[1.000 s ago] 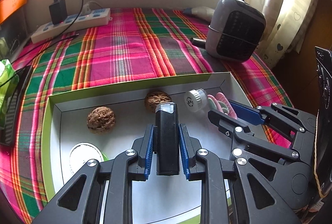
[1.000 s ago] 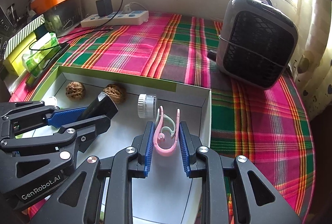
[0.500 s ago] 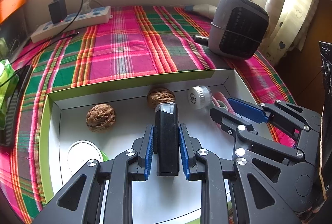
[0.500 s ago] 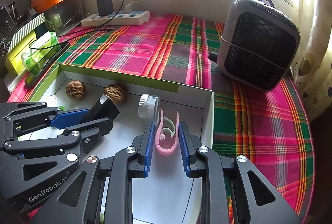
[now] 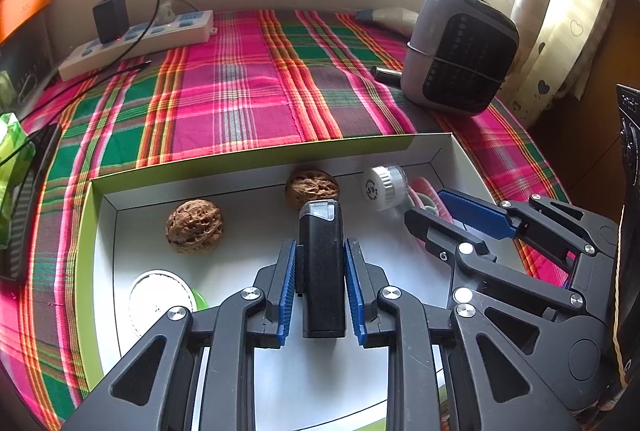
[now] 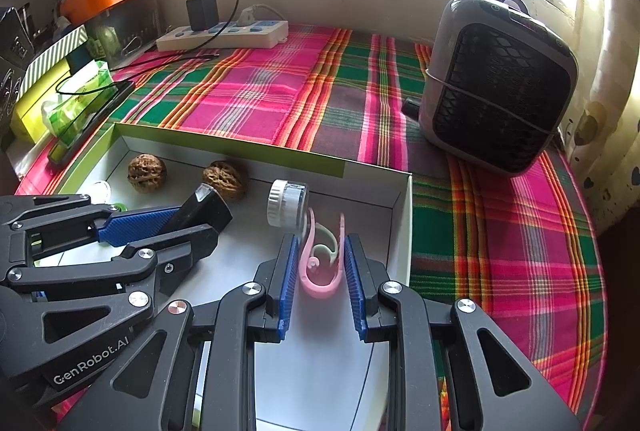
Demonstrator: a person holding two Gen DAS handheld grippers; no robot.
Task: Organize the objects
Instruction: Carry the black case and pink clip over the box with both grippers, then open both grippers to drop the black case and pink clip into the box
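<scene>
Box (image 5: 248,159) of white card with a lime-green rim sits on a plaid cloth (image 5: 240,99), pink, green and orange, its weave visibly coarse. Over the box interior the left gripper (image 5: 320,283) clamps a black rectangular lighter (image 5: 322,271) with a clear cap, its blue ribbed pads pressed to both flat sides. At 3 o'clock from it the right gripper (image 6: 318,271) pinches a pink plastic clip (image 6: 320,263), a curved loop with a pale green inner curl, held upright near the box's right wall.

Inside the box, at 12 o'clock of the lighter, a wrinkled brown walnut (image 5: 312,187) lies against the far wall; a second walnut (image 5: 194,225) rests at 10 o'clock. A small clear vial with a ribbed white cap (image 5: 384,183) lies on its side at 1 o'clock, just beside the clip. A round white lid (image 5: 158,299) sits at 9 o'clock near the left wall.

Beyond the box, a grey rounded heater (image 5: 460,47) with a black grille stands at 2 o'clock; a white power strip (image 5: 140,43) with a black charger plugged in lies at 11 o'clock along a plain beige wall under bright windows. Spotted curtains (image 5: 560,11) hang at the right.
</scene>
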